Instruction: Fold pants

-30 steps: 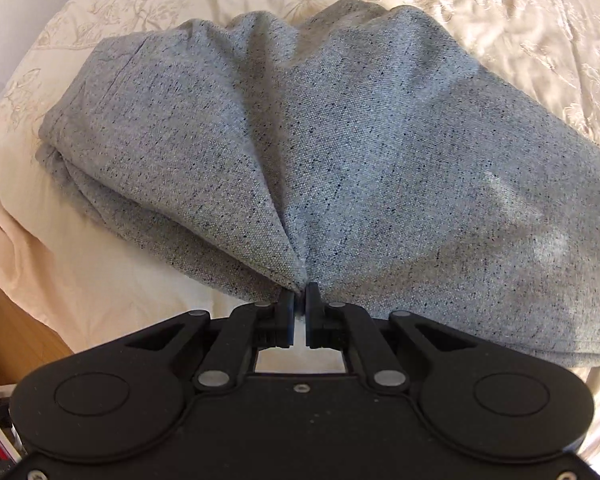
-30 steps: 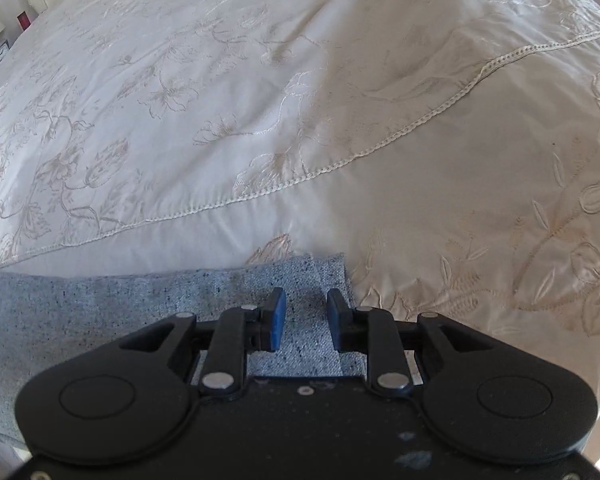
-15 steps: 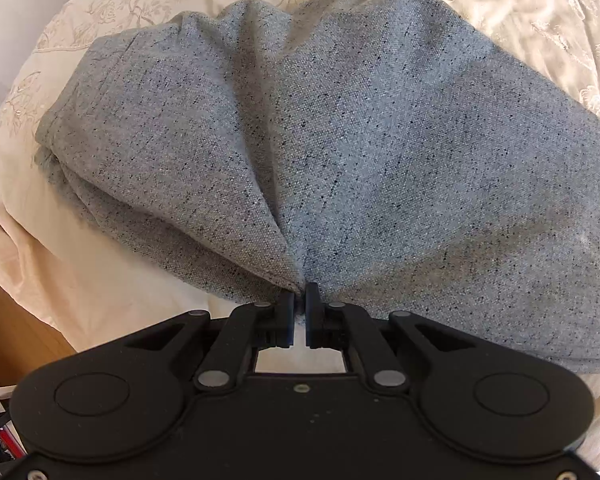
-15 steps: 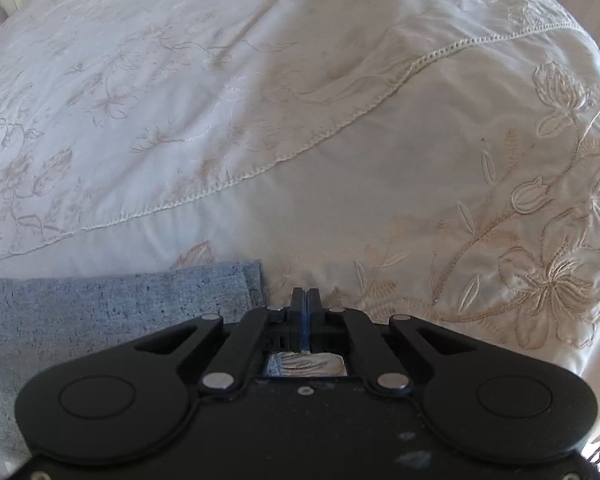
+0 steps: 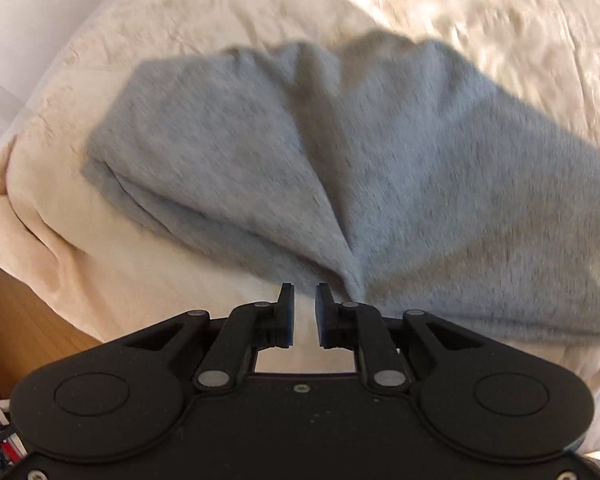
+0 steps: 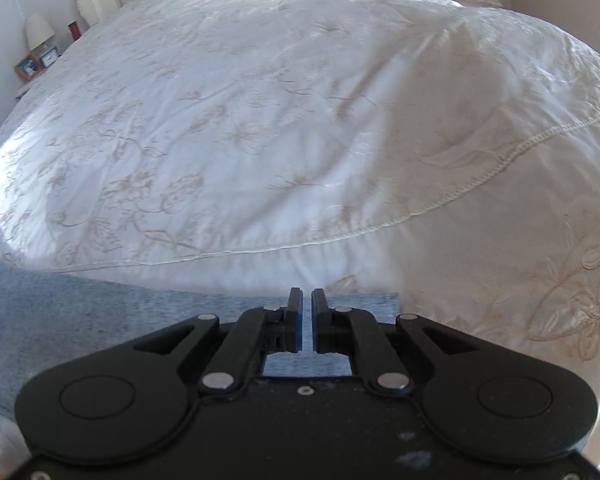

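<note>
The grey speckled pants (image 5: pixel 380 168) lie folded and bunched on the cream bedspread (image 5: pixel 140 52) in the left wrist view, blurred by motion. My left gripper (image 5: pixel 304 298) is open with a small gap, empty, just short of the pants' near edge, where a crease runs away from it. In the right wrist view the pants (image 6: pixel 80 320) lie flat at lower left, their end under my right gripper (image 6: pixel 307 300). Its jaws stand a narrow gap apart with nothing held between them.
The embroidered white bedspread (image 6: pixel 300 120) fills the right wrist view. A headboard and a nightstand with a lamp (image 6: pixel 40 36) and photo frames stand at far left. The bed's edge and wooden floor (image 5: pixel 16 320) show at lower left in the left wrist view.
My left gripper has let go of the pants' edge and pulled back. My right gripper shut half a second ago, has now opened slightly, and has lifted and tilted up over the pants' end.
</note>
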`<state>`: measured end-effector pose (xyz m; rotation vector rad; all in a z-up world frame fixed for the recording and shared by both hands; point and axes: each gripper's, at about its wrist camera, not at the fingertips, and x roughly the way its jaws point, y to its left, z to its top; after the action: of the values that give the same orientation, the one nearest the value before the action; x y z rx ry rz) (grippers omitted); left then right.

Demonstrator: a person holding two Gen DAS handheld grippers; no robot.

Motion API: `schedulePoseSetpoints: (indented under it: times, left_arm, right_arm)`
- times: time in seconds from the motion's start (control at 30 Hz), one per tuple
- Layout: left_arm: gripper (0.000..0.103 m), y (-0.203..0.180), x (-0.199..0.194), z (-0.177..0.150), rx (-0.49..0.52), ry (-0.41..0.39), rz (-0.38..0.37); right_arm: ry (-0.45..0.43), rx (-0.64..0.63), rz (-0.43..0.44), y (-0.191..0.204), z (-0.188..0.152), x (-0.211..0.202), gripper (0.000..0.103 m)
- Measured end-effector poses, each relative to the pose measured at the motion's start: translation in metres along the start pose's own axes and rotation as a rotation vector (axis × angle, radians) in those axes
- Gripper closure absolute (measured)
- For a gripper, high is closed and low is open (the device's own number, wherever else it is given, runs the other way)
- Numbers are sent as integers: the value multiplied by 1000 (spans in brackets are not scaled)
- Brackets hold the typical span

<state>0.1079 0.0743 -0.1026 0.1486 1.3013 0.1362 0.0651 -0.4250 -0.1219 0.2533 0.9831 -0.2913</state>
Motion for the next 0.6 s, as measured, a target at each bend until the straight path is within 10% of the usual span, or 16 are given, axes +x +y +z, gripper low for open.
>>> schedulePoseSetpoints:
  times: [0.37,0.6]
  left_arm:
    - [78,47,39,90,-124,-32,-18]
    - [75,54,98,46,-49,133,-26]
  right_arm:
    - [44,-122,136,113,-20,-10,96]
    - [86,-142,168,191,-27,-13,96]
